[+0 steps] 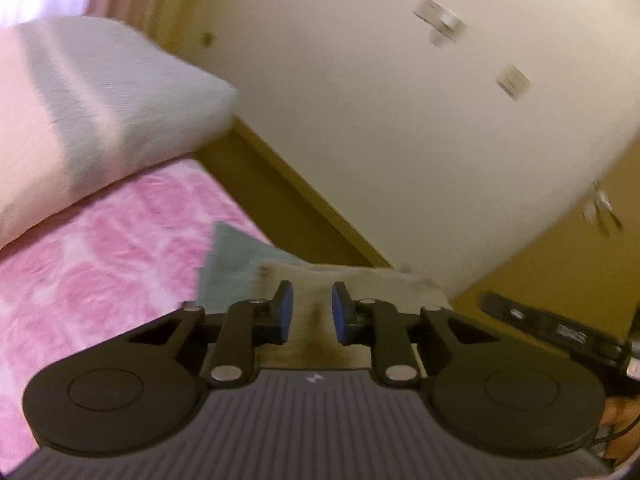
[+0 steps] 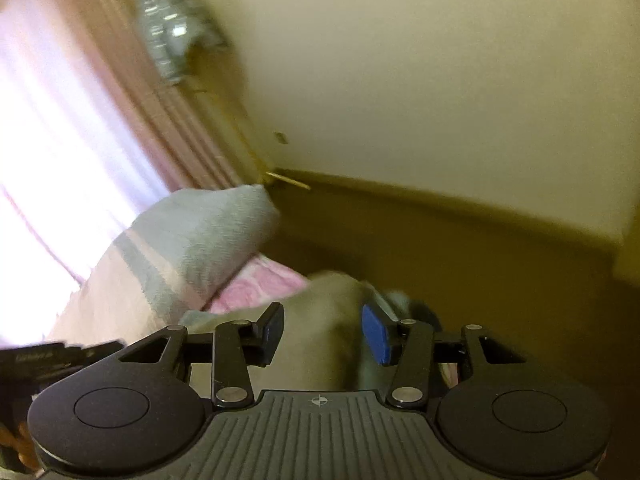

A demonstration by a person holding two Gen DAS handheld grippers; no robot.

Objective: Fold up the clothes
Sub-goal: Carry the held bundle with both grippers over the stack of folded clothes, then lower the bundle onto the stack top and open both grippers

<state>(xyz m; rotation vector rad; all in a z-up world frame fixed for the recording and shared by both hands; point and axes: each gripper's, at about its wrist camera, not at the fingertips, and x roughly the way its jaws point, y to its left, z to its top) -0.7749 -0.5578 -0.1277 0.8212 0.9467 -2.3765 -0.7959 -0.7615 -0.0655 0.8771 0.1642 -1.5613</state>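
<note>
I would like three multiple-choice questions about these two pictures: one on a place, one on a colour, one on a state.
1. Where does the pillow lie?
A. on the pink bedspread
B. on the floor
C. on a chair

2. What colour are the gripper pads?
A. red
B. blue
C. yellow

3. How are the jaws of the left gripper?
A. pressed together with no gap
B. apart, with cloth seen between them
C. clamped on a pillow

Answers:
1 A: the pillow's lower edge rests on the pink bedspread.
2 B: both views show blue pads, also on the right gripper.
3 B: a gap shows between the pads, with pale cloth in it; whether they pinch it I cannot tell.
</note>
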